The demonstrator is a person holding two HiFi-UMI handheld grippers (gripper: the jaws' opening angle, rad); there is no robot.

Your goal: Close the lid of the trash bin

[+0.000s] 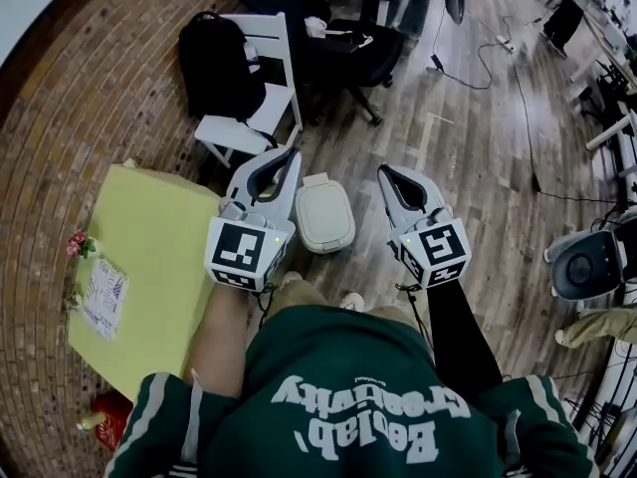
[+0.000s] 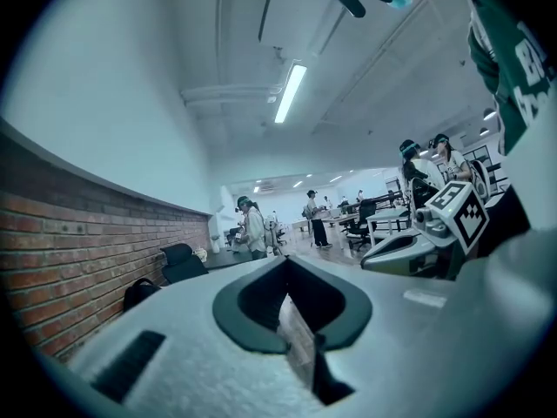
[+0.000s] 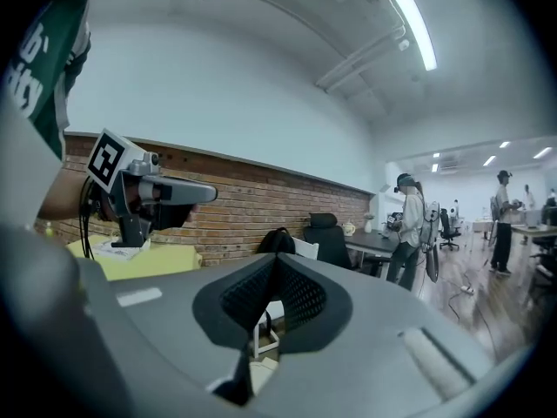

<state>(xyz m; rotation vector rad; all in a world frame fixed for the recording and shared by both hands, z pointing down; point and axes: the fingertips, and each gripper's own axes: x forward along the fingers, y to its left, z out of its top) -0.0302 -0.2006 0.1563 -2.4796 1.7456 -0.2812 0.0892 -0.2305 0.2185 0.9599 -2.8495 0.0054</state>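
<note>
The white trash bin (image 1: 323,217) stands on the wooden floor between my two grippers, low and rounded, its lid lying flat on top. My left gripper (image 1: 295,153) hangs just left of the bin, above it, jaws together with nothing between them. My right gripper (image 1: 382,171) hangs just right of the bin, also shut and empty. In the left gripper view the left gripper's (image 2: 285,266) tips meet, pointing level into the room. The right gripper view shows the right gripper's (image 3: 277,260) ribbed pads pressed together, with the left gripper (image 3: 148,192) at upper left.
A yellow table (image 1: 149,257) stands at my left against the brick wall. Beyond the bin are a white chair (image 1: 261,118) carrying a black backpack (image 1: 214,68) and a black office chair (image 1: 348,48). Cables (image 1: 523,98) cross the floor. A grey round device (image 1: 587,264) sits at right.
</note>
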